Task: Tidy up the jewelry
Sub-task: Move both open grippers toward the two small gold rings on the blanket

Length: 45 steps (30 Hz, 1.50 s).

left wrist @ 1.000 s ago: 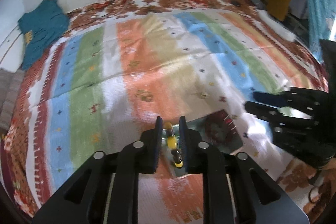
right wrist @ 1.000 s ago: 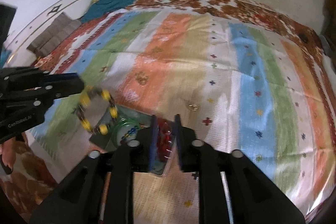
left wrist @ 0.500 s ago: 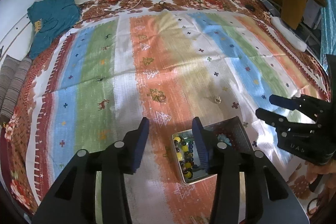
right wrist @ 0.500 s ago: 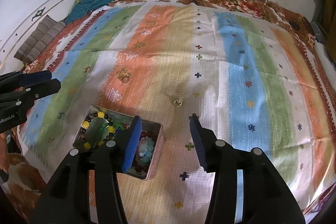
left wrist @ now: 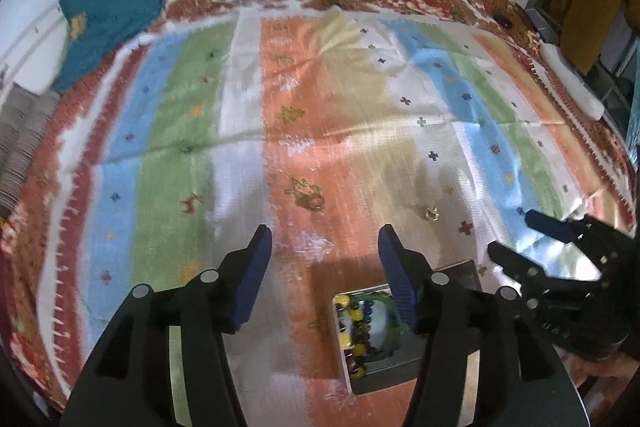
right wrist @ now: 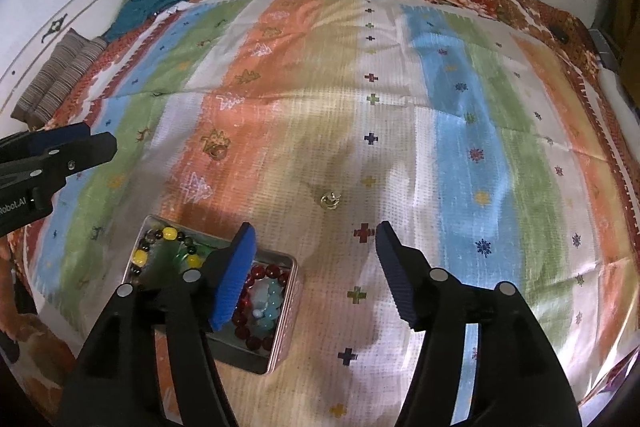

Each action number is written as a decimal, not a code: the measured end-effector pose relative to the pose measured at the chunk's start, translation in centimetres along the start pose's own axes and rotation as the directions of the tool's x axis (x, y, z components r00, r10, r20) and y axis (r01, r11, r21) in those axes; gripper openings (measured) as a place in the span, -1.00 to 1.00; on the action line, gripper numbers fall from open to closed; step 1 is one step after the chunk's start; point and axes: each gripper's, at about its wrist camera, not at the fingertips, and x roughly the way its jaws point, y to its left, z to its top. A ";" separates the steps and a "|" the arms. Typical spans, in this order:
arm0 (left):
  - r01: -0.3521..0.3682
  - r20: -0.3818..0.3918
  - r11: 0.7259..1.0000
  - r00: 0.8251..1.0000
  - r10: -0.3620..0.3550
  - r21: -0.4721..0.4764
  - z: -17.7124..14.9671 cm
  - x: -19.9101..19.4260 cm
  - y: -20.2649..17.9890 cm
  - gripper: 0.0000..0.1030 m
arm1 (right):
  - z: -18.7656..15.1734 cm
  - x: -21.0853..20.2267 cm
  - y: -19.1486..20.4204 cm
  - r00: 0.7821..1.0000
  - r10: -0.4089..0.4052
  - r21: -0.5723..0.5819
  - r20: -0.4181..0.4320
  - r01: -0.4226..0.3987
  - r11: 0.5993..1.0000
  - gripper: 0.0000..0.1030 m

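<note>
Bracelets (right wrist: 262, 301) lie in the tin (right wrist: 286, 323) on the bed; left tongs (left wrist: 324, 239) and right tongs (right wrist: 312, 237) have just been opening, both wide and empty.

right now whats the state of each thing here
tin: open, no lid in view, on the striped cloth
yellow bracelet: in the tin
red bracelet: in the tin
small ring: loose on the cloth
left hand-held gripper: jaws just opened, empty
right hand-held gripper: jaws just opened, empty

Tin (left wrist: 362, 373) partly behind fingers (left wrist: 400, 291)
</note>
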 end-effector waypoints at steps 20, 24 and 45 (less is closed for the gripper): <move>-0.083 -0.088 0.996 0.993 0.084 0.008 2.3 6.0 0.4 0.08 | 1.5 4.8 -0.7 0.994 -0.018 0.021 -0.109 0.021 1.000 0.25; -0.089 -0.104 0.996 0.991 0.089 0.012 2.7 7.0 0.4 0.08 | 1.7 5.6 -1.0 0.992 -0.019 0.024 -0.124 0.022 0.999 0.25; -0.056 -0.210 0.997 0.975 0.067 0.057 3.8 13.0 0.3 0.08 | 2.6 9.7 -1.3 0.981 -0.028 0.027 -0.193 0.033 0.999 0.25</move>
